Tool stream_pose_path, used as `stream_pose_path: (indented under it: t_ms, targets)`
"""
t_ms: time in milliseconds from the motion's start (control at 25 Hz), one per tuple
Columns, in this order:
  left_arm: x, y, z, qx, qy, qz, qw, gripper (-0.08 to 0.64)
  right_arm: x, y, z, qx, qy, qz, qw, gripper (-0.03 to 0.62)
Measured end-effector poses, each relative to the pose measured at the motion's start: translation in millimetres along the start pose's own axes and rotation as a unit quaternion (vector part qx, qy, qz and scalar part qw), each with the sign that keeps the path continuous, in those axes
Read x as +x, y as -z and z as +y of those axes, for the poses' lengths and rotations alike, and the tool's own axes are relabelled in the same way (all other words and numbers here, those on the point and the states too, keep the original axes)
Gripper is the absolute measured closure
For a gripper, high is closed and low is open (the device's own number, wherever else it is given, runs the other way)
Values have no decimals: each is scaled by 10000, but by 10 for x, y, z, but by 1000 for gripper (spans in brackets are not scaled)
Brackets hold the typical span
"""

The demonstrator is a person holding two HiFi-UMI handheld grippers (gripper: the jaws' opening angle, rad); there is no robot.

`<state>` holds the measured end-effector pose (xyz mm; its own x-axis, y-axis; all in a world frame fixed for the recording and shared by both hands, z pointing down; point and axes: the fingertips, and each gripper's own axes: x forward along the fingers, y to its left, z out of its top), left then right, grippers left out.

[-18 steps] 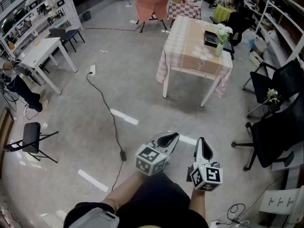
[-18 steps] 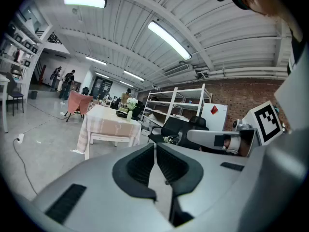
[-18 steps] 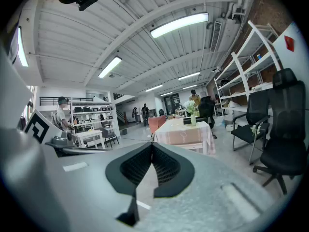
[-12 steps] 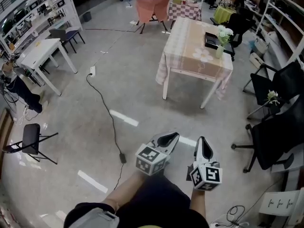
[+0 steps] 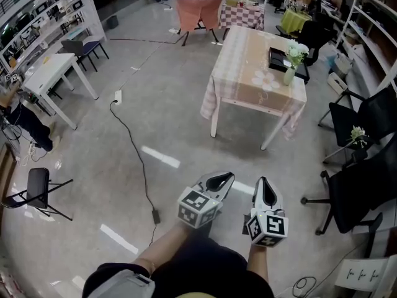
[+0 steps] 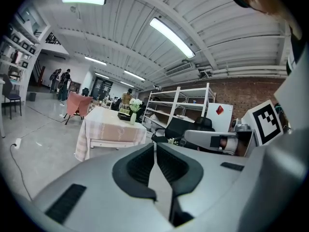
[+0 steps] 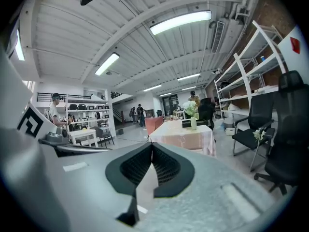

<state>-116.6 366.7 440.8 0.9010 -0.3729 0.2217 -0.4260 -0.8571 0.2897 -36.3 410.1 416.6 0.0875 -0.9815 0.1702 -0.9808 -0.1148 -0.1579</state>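
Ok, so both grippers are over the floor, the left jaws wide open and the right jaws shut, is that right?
Not quite. The left gripper has its jaws shut, not open, as the left gripper view shows. Both are over the floor, and the right gripper is shut too.

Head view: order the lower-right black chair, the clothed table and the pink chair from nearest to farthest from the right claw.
1. The black chair, lower right, off the right claw's right side.
2. The clothed table, ahead across the floor.
3. The pink chair, beyond the table, top of view.
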Motion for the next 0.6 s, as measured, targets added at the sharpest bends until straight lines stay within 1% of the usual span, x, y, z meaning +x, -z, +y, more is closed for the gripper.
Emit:
stream_pose_path:
  t_ms: [160, 400, 600]
  targets:
    - [296, -221, 246, 59, -38, -34, 10000, 535, 370, -152, -144, 2, 28, -38, 10000, 588]
    - [728, -500, 623, -34, 5, 54, 10000, 535, 964, -348, -309, -27, 61, 15, 10000, 588]
    - [1046, -645, 889, 13, 17, 101, 9999, 535, 1384, -433, -435, -112, 80, 90, 9999, 588]
